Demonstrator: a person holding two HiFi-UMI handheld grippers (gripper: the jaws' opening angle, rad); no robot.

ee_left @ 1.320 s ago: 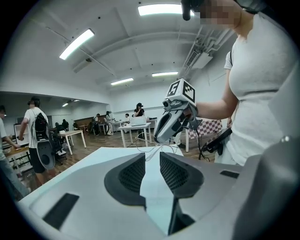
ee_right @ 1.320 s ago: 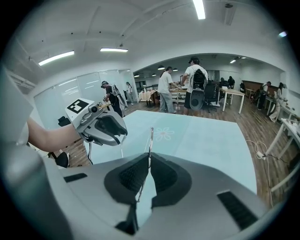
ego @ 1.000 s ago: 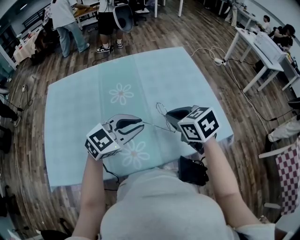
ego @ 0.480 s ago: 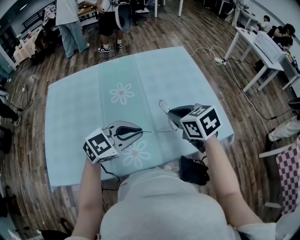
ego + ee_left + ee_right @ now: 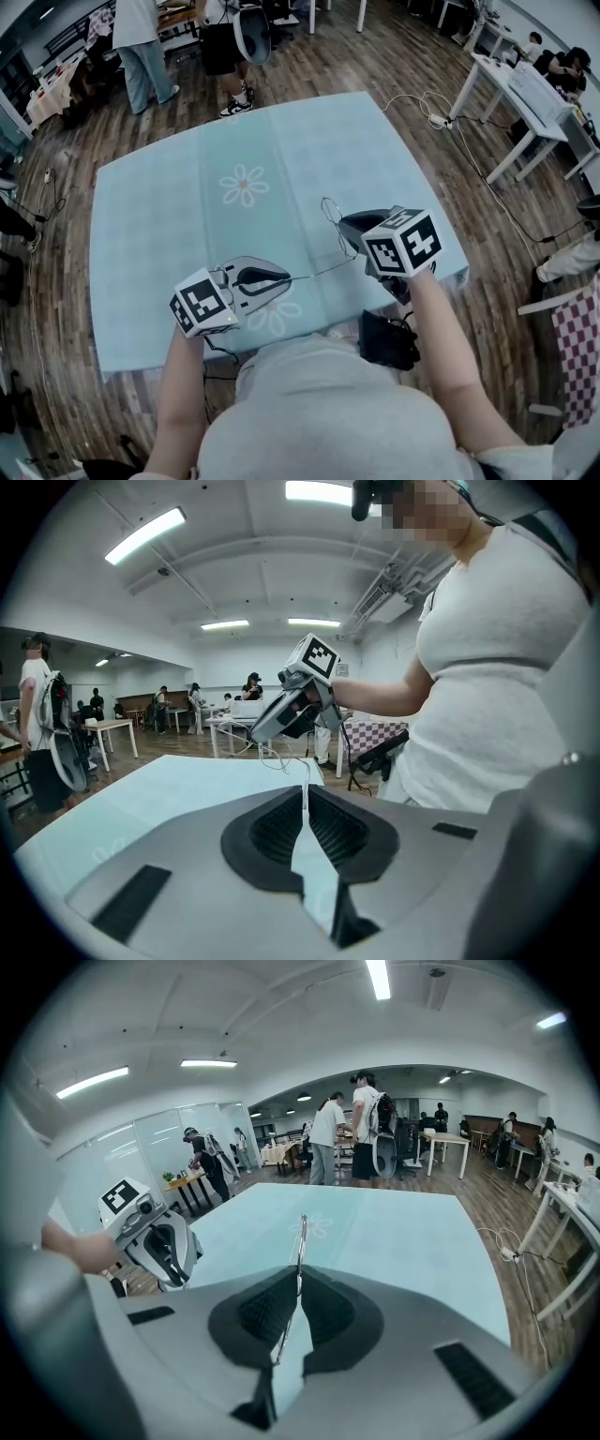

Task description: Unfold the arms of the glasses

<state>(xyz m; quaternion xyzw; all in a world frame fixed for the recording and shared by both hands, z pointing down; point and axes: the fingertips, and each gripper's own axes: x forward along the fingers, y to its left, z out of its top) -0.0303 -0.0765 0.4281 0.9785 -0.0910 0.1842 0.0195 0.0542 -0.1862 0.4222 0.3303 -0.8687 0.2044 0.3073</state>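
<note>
Thin wire glasses [image 5: 330, 212] hang over the light blue table [image 5: 159, 206] between my two grippers. My right gripper [image 5: 345, 236] is shut on the frame near its hinge; in the right gripper view the wire frame [image 5: 300, 1230] stands out beyond the pads. One arm [image 5: 319, 270] runs from there down-left to my left gripper [image 5: 285, 277]. The left jaws are closing, and their pads pinch the arm's tip [image 5: 306, 778]. The left gripper view shows the right gripper [image 5: 286, 714] ahead, and the right gripper view shows the left gripper [image 5: 159, 1241] at lower left.
A black pouch [image 5: 384, 339] hangs at the table's near edge by my body. People [image 5: 141, 47] stand beyond the far edge. White tables [image 5: 525, 94] and a floor cable [image 5: 422, 108] lie to the right.
My left gripper has moved down-left towards my body with the arm's tip, swinging the arm away from the frame. The right gripper has stayed put.
</note>
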